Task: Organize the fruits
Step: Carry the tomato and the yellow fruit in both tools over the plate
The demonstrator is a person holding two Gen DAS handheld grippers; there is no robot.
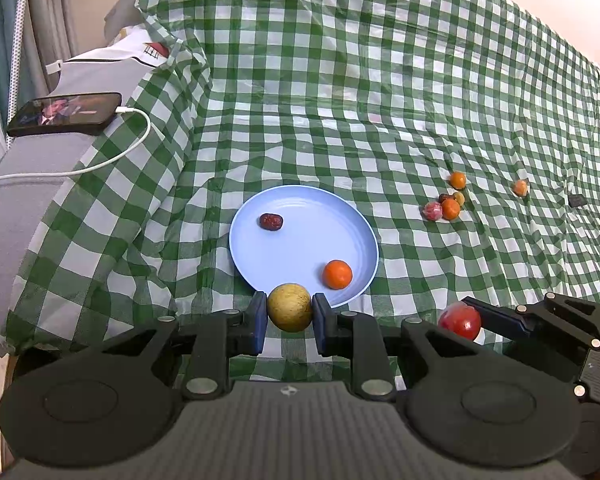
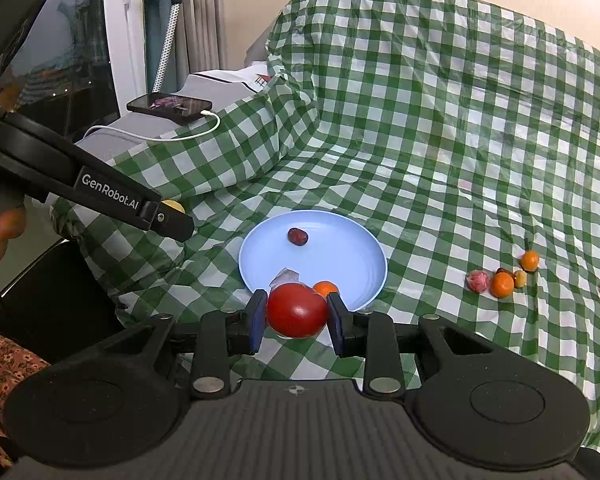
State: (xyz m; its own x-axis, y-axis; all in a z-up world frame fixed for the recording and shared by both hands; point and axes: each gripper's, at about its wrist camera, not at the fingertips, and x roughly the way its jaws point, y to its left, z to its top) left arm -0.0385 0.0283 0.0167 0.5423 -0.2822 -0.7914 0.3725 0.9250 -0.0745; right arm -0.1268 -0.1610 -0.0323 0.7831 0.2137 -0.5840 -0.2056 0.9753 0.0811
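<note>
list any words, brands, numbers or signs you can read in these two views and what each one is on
"GenRobot.AI": white lettering on the side of the left gripper, seen in the right wrist view.
Small round emblem on the gripper body by the camera, in both views: a mark, no letters readable.
Phone screen shows a picture; any text on it is too small to read.
Red printed drawing on the white fabric behind the phone: no words legible.
Nothing else carries text.

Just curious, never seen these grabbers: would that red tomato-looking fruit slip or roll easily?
Probably. The red fruit looks round and glossy, so it may roll once set on the blue plate. The right gripper pinches only its sides, so it could slip.
</note>
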